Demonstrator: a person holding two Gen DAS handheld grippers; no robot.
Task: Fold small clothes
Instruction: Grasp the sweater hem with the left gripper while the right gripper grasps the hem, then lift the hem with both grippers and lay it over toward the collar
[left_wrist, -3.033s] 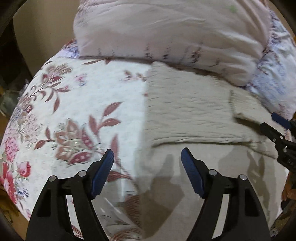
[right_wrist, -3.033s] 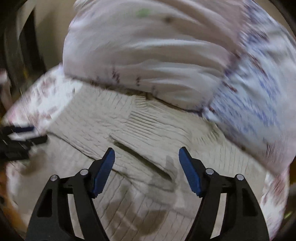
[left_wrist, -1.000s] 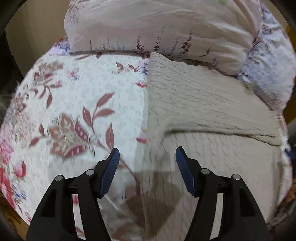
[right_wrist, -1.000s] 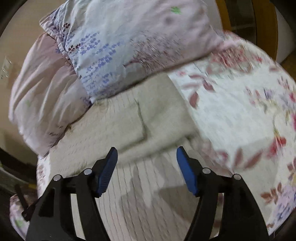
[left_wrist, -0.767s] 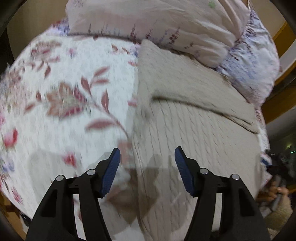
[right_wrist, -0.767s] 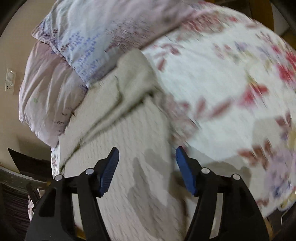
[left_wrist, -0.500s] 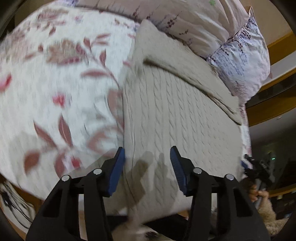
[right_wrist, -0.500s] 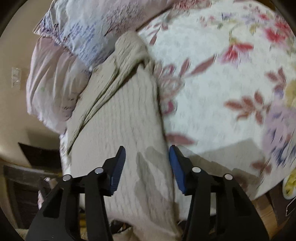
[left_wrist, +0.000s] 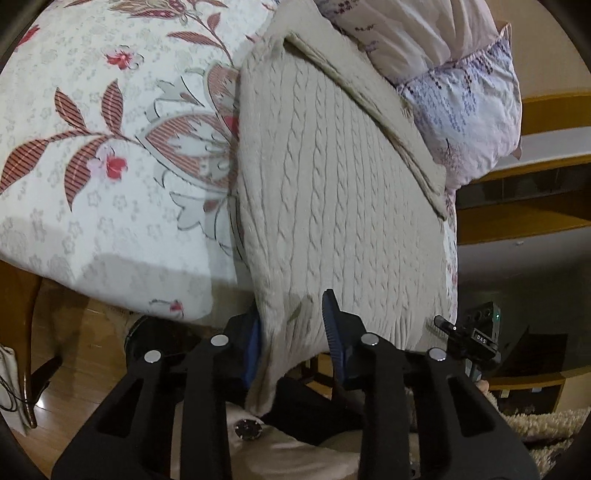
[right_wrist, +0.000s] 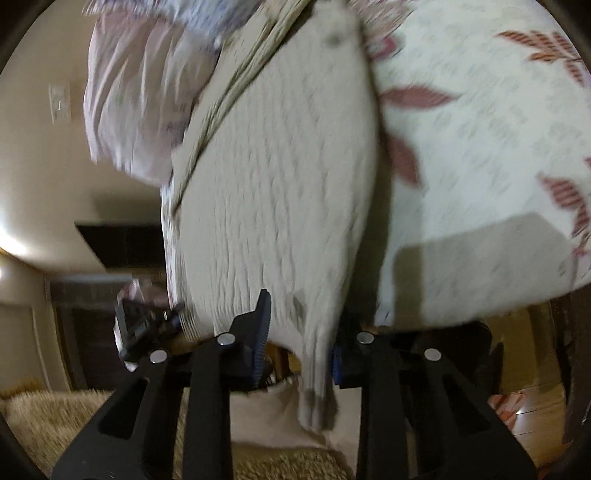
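A beige cable-knit sweater lies flat on a floral bedsheet, its hem hanging over the bed's near edge. My left gripper is open, with the sweater's bottom left corner hanging between its blue pads. My right gripper is open too, with the bottom right corner of the sweater hanging between its fingers. Each gripper shows in the other's view: the right one and the left one. The sleeves lie folded across the top.
Two pillows lie against the sweater's top edge. The bed's edge is right under the grippers, with wooden floor and a shaggy rug below. A wooden bed frame post stands at left.
Both grippers have dropped back from over the sweater to the bed's near edge. Their jaws have narrowed around the sweater's two hem corners.
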